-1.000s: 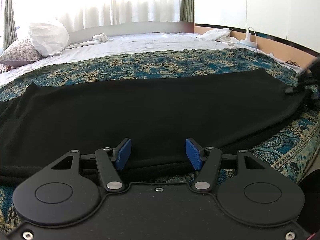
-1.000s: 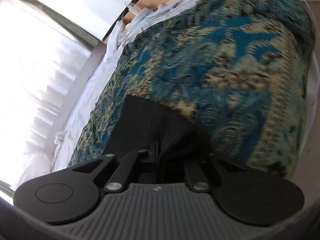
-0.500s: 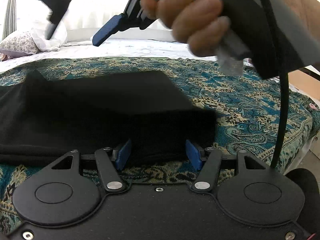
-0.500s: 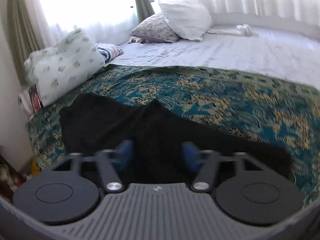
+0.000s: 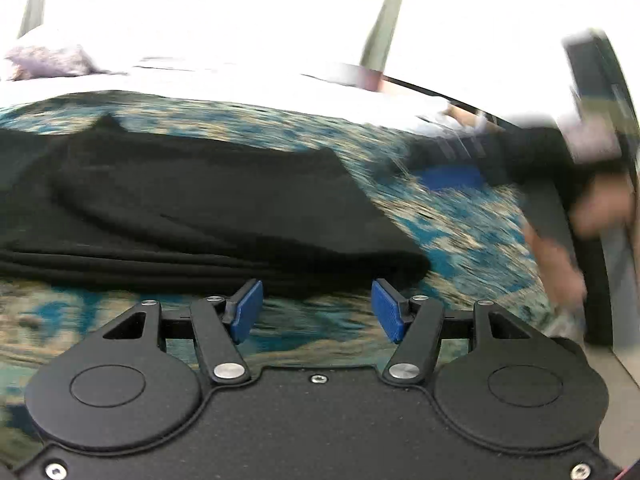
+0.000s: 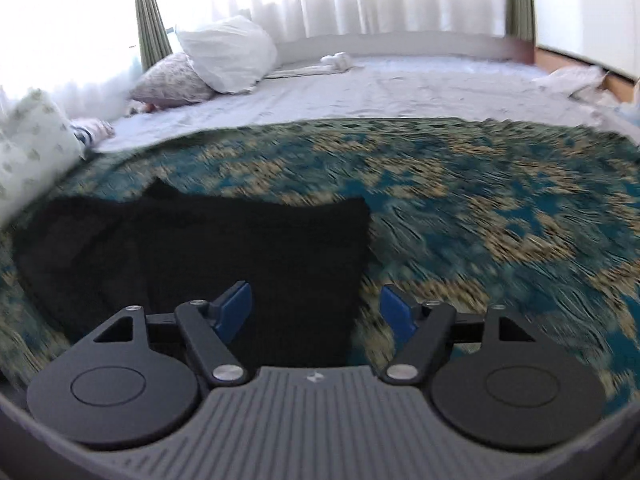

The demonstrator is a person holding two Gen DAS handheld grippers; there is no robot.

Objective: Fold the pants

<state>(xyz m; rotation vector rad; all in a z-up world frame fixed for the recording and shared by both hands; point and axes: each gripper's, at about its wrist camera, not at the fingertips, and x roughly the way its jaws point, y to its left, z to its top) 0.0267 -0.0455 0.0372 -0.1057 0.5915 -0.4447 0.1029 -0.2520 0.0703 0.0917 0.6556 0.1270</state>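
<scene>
The black pants (image 6: 224, 256) now lie doubled over on the bed's teal patterned bedspread (image 6: 500, 216); a second ago they stretched full length. The right gripper (image 6: 316, 312) has just been opening, its jaws wide and empty after dropping the leg end. The left gripper (image 5: 316, 310) stays half open, holding nothing. No writing is readable

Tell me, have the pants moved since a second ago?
Yes. The pants were spread right across the patterned blanket; now their right end is folded leftward, baring the blanket's right side.
</scene>
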